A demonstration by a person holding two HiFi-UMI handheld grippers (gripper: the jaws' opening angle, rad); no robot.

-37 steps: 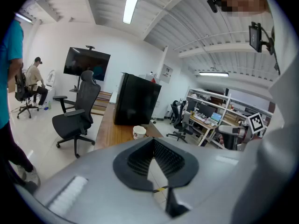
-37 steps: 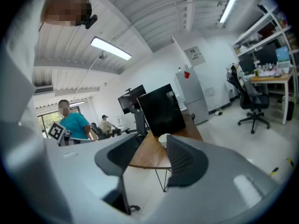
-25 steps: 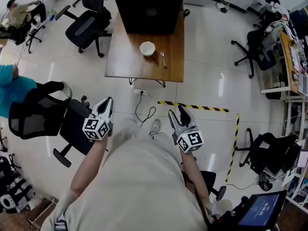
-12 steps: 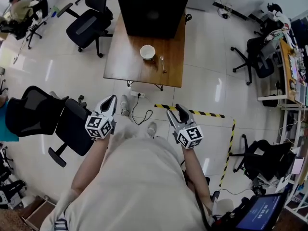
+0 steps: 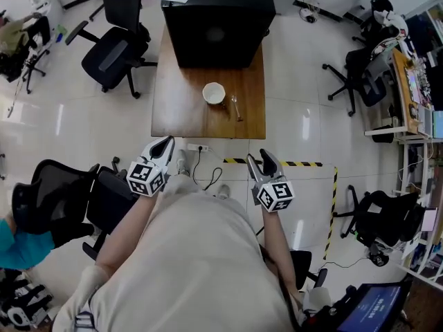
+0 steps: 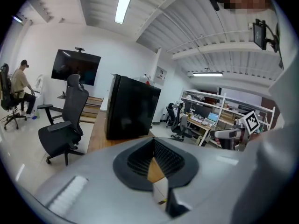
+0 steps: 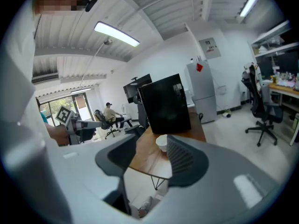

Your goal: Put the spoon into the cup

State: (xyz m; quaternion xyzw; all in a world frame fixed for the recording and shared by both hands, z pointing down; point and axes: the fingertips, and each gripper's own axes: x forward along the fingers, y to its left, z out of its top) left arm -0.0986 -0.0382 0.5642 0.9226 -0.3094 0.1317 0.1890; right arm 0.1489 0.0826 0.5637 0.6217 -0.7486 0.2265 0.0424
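A white cup [image 5: 214, 93] stands on the brown wooden table [image 5: 180, 109], in front of a large black box [image 5: 216, 21]. Just right of the cup lies the metal spoon [image 5: 237, 106]. Both grippers are held over the floor, short of the table's near edge. My left gripper [image 5: 162, 149] has its tips together with nothing in them; in the left gripper view [image 6: 153, 146] only a thin wedge of table shows between the jaws. My right gripper [image 5: 259, 162] is open and empty. The right gripper view frames the cup [image 7: 161, 143] between its jaws [image 7: 153, 146]; the spoon is hidden there.
Office chairs stand left of the table [image 5: 111, 47] and beside me at the left [image 5: 62, 199]. A cable and power strip [image 5: 202, 163] lie on the floor under the table edge. Yellow-black tape [image 5: 304, 164] marks the floor at the right. More chairs and desks [image 5: 408, 81] fill the right side.
The table, cup and spoon have drawn closer in the head view. Both grippers have moved forward toward the table's near edge. The jaws look the same.
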